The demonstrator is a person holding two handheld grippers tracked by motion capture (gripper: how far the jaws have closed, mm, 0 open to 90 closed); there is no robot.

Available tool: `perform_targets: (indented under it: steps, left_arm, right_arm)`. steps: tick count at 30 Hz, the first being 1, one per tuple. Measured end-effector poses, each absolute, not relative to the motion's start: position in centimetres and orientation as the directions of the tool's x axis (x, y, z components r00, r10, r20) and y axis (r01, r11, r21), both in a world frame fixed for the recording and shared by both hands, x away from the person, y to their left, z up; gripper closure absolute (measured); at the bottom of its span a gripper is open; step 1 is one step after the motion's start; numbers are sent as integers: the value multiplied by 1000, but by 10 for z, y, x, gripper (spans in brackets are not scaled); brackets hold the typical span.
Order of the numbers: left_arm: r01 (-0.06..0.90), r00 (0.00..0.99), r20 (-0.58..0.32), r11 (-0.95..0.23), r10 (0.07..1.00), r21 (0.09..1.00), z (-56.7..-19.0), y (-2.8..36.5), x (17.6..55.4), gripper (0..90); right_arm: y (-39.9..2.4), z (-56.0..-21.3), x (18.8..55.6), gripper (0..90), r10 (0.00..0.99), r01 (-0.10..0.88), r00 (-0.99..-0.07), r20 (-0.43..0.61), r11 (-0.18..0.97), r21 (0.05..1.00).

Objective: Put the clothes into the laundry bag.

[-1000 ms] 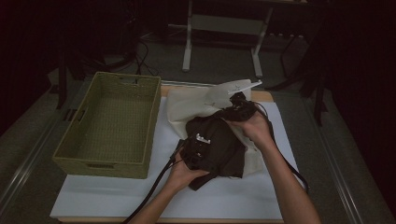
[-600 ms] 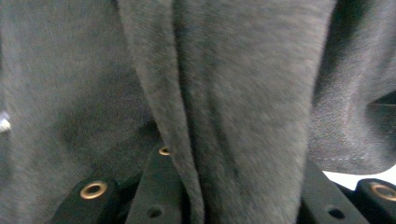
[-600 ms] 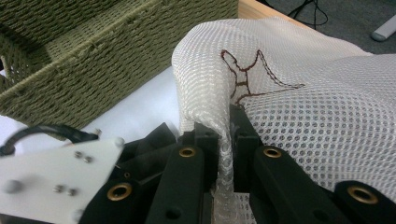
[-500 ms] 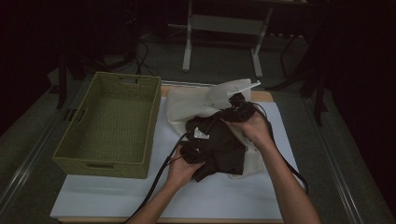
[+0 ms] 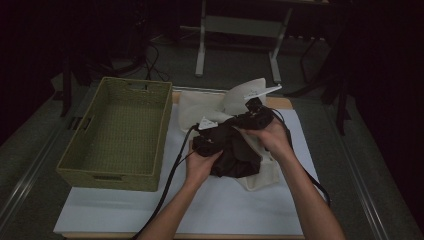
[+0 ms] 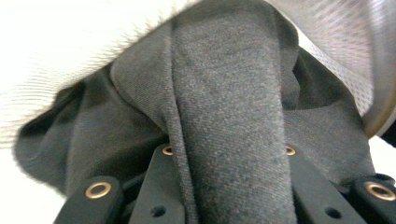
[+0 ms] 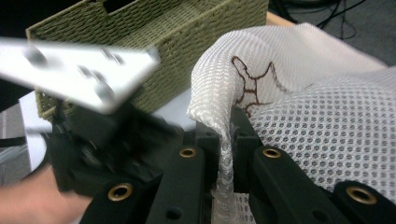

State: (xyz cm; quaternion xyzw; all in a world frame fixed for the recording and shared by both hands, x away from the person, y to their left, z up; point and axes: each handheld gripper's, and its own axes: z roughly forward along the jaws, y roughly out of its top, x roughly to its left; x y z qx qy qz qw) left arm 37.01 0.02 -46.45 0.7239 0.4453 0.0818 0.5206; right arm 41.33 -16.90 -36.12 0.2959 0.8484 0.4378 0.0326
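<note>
Our left tongs [image 6: 224,186] have just closed on a fold of the dark cloth [image 5: 235,152], right of the green basket [image 5: 120,132], so we judge it ready to lift. Farther out, the right tongs [image 7: 224,140] stay clamped on the white mesh bag [image 7: 327,135]; their own view alone shows its brown stitching.

- A basket [image 5: 116,131] is set on the left of the tabletop [image 5: 225,210].
- A mesh bag [image 5: 240,97] is spread just right of the basket.
- A dark garment [image 5: 240,155] is held on the bag, between both hands.
</note>
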Motion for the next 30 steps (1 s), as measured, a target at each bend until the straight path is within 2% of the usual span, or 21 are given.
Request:
perform_targets:
  steps: [3,5,8,10,13,21,30]
  left_arm:
    - [549,597,-325,-78,733,832,-474,-15,369,764]
    - [574,612,-332,-114,718,811,-478,-19,372,731]
    - [618,633,-380,-146,674,772,-480,-13,374,568]
    - [622,639,-377,-160,671,767,-477,-8,371,465]
    - [605,649,-362,-166,669,779,-467,3,364,379]
    - [579,661,-326,-184,675,794,-454,36,349,287]
    - [630,633,-314,-234,708,741,-481,48,347,226]
  right_arm:
    - [-168,-358,413,860,539,465,-821,187,442,767]
    - [-170,-358,413,859,555,463,-816,163,458,759]
    - [-175,-361,413,859,561,467,-813,154,471,749]
    - [-177,-363,413,858,565,474,-809,160,468,746]
    - [-179,-367,416,857,568,482,-805,169,463,744]
    - [-180,-372,416,855,566,490,-805,179,462,739]
    - [-180,-376,416,852,560,495,-806,191,462,736]
